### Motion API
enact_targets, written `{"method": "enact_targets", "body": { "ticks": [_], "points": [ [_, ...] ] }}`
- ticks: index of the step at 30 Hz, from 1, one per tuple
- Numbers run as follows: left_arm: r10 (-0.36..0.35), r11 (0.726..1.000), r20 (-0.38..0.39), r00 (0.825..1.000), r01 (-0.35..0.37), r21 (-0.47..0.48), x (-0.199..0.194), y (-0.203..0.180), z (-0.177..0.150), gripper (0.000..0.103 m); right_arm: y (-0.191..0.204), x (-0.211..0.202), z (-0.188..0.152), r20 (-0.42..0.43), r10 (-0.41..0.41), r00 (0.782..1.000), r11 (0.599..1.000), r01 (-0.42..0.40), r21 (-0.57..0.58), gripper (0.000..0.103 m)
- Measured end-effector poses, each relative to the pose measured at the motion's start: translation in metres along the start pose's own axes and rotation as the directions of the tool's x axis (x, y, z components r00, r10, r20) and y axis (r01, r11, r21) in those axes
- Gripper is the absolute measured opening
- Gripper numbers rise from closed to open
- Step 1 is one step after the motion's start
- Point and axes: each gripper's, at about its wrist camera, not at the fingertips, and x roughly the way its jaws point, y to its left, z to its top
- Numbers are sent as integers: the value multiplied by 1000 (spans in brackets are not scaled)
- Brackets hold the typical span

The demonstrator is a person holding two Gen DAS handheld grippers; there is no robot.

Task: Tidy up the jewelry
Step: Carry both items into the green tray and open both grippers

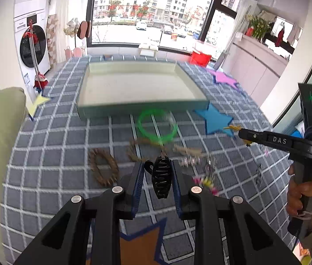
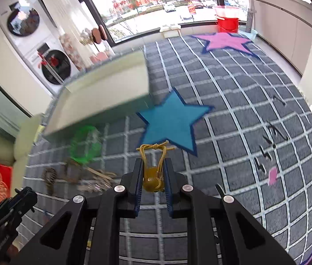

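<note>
The left gripper (image 1: 158, 172) squeezes a black hair clip (image 1: 160, 177), its long side pointing away along the fingers. The right gripper (image 2: 153, 172) squeezes a yellow charm (image 2: 152, 180), cord loops pointing forward. Below lies a grey checked rug (image 1: 63, 137) with a pale tray (image 1: 138, 108).

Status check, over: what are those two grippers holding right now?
Left gripper shut on black hair claw clip. Right gripper shut on amber gourd pendant. Pale green tray ahead, unobstructed.

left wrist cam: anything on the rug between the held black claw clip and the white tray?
Yes. Left wrist view: between black claw hair clip and shallow white tray lie a brown beaded strand, then a green plastic bangle.
</note>
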Motion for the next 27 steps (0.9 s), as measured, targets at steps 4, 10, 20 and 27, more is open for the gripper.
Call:
{"method": "enact_targets", "body": {
  "ticks": [4,10,20,27],
  "points": [
    [-16,1000,31,999,16,-10,-11,11,30,39,14,-8,24,14,57,998,998,-57,4,20],
    [23,1000,86,996,-24,10,-5,26,78,39,41,-6,65,39,84,996,996,-82,-46,20],
    [96,995,78,992,-97,8,80,51,156,39,76,52,138,17,118,993,990,-116,-75,20],
    [141,990,-1,990,-141,4,157,68,172,39,81,113,154,-22,85,996,993,-86,-84,20]
  ]
}}
